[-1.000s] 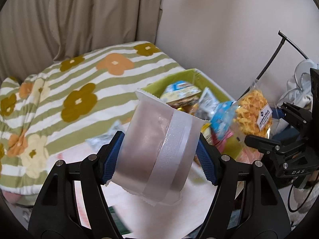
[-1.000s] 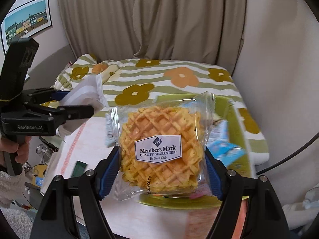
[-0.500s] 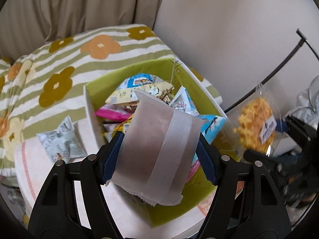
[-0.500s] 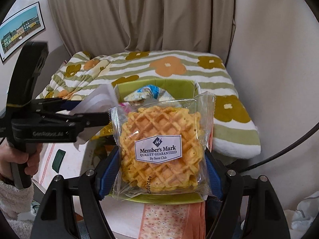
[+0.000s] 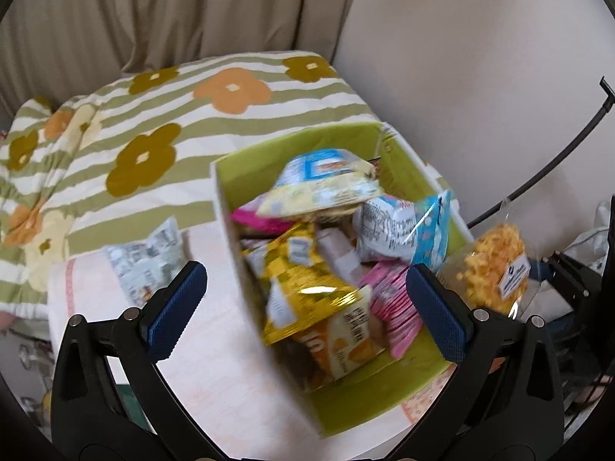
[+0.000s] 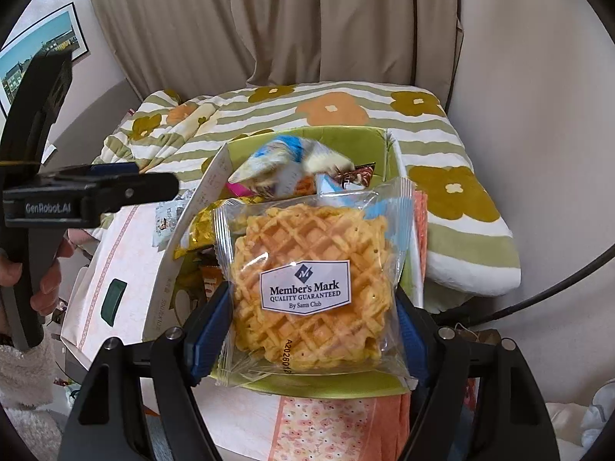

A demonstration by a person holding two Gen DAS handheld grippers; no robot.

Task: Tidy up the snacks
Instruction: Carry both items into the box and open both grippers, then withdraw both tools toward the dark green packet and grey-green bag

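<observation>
My left gripper (image 5: 303, 269) hangs over the green snack box (image 5: 269, 153), which is full of several bright packets. Its jaws are opening wide and nothing is between them. A pale packet (image 5: 338, 253) lies blurred among the snacks below. My right gripper (image 6: 311, 292) is shut on a clear-wrapped waffle packet (image 6: 311, 269) with a dark label, held upright over the box's near edge (image 6: 346, 138). The left wrist view shows that waffle packet (image 5: 496, 265) at the box's right side. The left gripper's fingers (image 6: 130, 188) reach in from the left.
A grey-white packet (image 5: 146, 261) lies loose on the pink-patterned table (image 5: 215, 365), left of the box. A bed with a flowered striped blanket (image 5: 153, 115) lies behind it. A black cable (image 5: 538, 176) arcs along the wall on the right. A hand (image 6: 46, 280) grips the left gripper's handle.
The left gripper's jaws sprang wide and the pale packet they held is gone from between them. Both grippers moved in over the box, the right one still holding the waffle packet.
</observation>
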